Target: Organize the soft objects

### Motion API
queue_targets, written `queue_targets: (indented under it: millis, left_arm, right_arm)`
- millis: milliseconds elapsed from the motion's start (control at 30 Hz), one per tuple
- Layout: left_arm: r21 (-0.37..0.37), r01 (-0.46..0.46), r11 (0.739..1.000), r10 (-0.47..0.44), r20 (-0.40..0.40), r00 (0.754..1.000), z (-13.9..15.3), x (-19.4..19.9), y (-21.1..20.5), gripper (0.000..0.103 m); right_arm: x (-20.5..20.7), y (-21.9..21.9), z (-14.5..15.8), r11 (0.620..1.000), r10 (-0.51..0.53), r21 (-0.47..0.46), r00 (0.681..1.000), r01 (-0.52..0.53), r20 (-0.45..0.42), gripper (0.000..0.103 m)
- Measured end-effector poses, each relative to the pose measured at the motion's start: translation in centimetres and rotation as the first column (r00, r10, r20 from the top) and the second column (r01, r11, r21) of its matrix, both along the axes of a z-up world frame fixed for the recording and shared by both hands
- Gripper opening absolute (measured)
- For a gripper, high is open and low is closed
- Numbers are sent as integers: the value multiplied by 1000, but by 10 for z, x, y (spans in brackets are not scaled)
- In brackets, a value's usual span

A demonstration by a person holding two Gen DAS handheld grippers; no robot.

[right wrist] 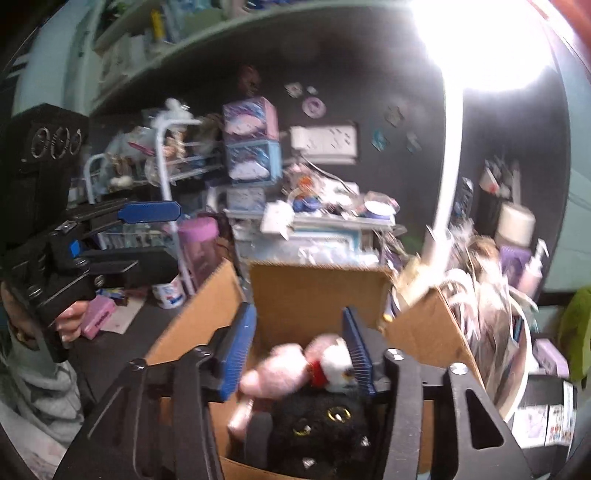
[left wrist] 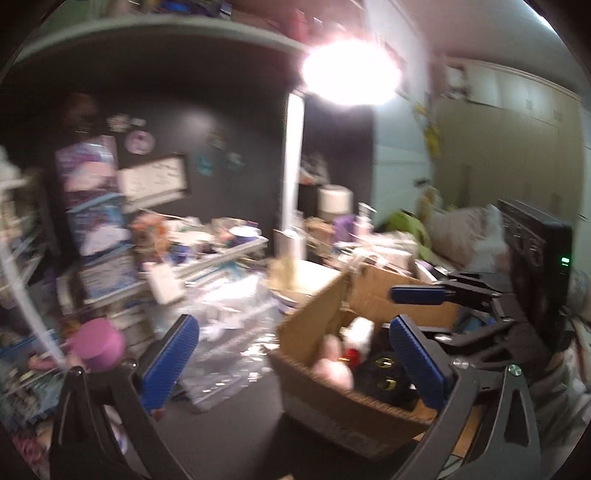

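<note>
Though both views are smeared by blur, the main things read clearly enough:
Box: open cardboard box (right wrist: 317, 291) on the dark desk (left wrist: 236, 417), flaps up on the left, back and right
Soft objects: pink plush (right wrist: 275, 373), small white-and-red plush (right wrist: 334, 365) and black cat plush (right wrist: 321, 424) with gold eyes all lie inside the box, touching one another
Right gripper (right wrist: 301, 349): over the box mouth, blue pads spread either side of the pink and white plush, pressing on nothing that I can make out
Left gripper (left wrist: 291, 365): fingers spread wide and empty, its left pad over crumpled clear plastic (left wrist: 229, 325), its right pad over the box's near corner
Writing: pink packet (right wrist: 96, 319) by the person's hand (right wrist: 70, 321) carries print, too blurred to read; whiteboard (left wrist: 155, 179) scribbles likewise unreadable
Edges: shelf (left wrist: 147, 33) overhangs the desk back; lamp (left wrist: 351, 72) glares above its white stem
Open room: bare dark desk strip in front of the box; clutter crowds the back and both sides; pink tumbler (right wrist: 201, 243) stands just left of the box flap
</note>
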State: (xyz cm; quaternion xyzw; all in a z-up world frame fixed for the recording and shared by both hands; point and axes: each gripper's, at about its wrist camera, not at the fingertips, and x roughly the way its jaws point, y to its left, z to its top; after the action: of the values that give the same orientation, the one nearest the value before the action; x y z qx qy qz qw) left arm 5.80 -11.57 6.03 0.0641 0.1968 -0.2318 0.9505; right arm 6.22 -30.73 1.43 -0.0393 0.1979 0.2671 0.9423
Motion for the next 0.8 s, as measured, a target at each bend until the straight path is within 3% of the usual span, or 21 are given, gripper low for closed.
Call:
queue_targets:
  millis: [133,200,367,800]
  left_arm:
    - [-34,-136,990,137,26,990,-4,-13,20,102]
    - [-48,-188,981,189,25,982,-7,-16,29,102]
    - [-57,-320,946,322,42,946,-17,-25,46,102]
    - [-58,-369,927,371,30,928,-27,-28,56,102]
  right_arm:
    - [-15,7,10,997,78,-5,991,-77,111,87]
    - [-21,9,14,995,101,3,982,-103,157,95]
    - [-26,6,16,991,112,50,974,-124,196,97]
    - [-18,1,3,991,67,105,984,-85,165,97]
